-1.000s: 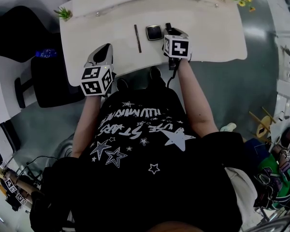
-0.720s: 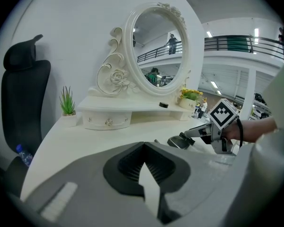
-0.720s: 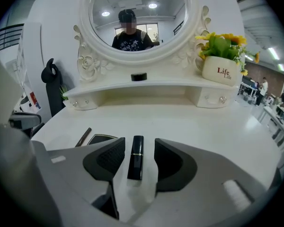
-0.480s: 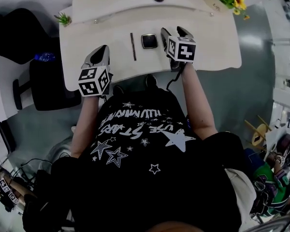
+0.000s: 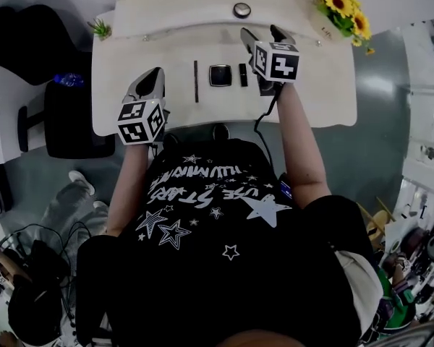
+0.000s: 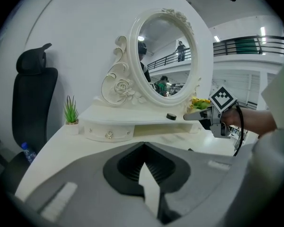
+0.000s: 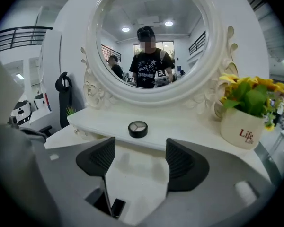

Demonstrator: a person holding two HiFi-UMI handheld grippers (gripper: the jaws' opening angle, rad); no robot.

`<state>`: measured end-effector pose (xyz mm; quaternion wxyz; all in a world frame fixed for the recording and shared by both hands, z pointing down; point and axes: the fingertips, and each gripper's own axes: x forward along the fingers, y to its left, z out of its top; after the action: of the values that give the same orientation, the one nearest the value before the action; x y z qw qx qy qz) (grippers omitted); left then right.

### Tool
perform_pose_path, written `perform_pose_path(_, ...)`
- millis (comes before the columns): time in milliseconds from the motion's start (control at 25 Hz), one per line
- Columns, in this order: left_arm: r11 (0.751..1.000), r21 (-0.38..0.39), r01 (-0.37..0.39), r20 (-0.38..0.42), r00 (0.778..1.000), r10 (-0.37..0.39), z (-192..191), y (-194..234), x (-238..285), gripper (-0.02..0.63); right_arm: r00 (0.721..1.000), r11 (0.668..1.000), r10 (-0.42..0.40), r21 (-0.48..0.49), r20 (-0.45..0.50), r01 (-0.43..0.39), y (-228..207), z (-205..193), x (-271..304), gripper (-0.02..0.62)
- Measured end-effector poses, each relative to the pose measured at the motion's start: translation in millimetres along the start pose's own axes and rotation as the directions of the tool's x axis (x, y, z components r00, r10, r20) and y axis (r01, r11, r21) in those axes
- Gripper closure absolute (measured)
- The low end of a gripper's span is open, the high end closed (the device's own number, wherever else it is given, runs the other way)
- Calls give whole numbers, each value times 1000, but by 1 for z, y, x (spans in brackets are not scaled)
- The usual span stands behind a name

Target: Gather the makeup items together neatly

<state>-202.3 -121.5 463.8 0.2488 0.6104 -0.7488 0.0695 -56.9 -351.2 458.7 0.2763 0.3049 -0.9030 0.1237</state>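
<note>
On the white vanity table (image 5: 325,85) a thin dark pencil (image 5: 196,81), a square black compact (image 5: 220,75) and a small black tube (image 5: 243,74) lie side by side. A round black compact (image 5: 241,9) (image 7: 138,129) sits on the raised shelf under the mirror. My right gripper (image 5: 262,35) (image 7: 139,162) hangs above the table just past the tube. Its jaws have just been opening, it is open, and nothing is between them. My left gripper (image 5: 153,78) (image 6: 144,150) hovers over the table's left front part, shut and empty.
An oval ornate mirror (image 7: 151,41) stands at the back. A white pot of yellow flowers (image 7: 246,126) (image 5: 343,9) is on the right, a small green plant (image 6: 71,112) on the left corner. A black chair (image 6: 31,98) stands left of the table.
The right gripper has risen and moved toward the mirror with its jaws spreading. The small black tube now lies uncovered beside the square compact. The left gripper rose slightly.
</note>
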Motion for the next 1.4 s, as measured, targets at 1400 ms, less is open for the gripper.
perform_pose_path(1400,996,-35,-85,-13,996,84,-1,10,-3,606,997,996,52,-74,-53,-55,8,28,80,337)
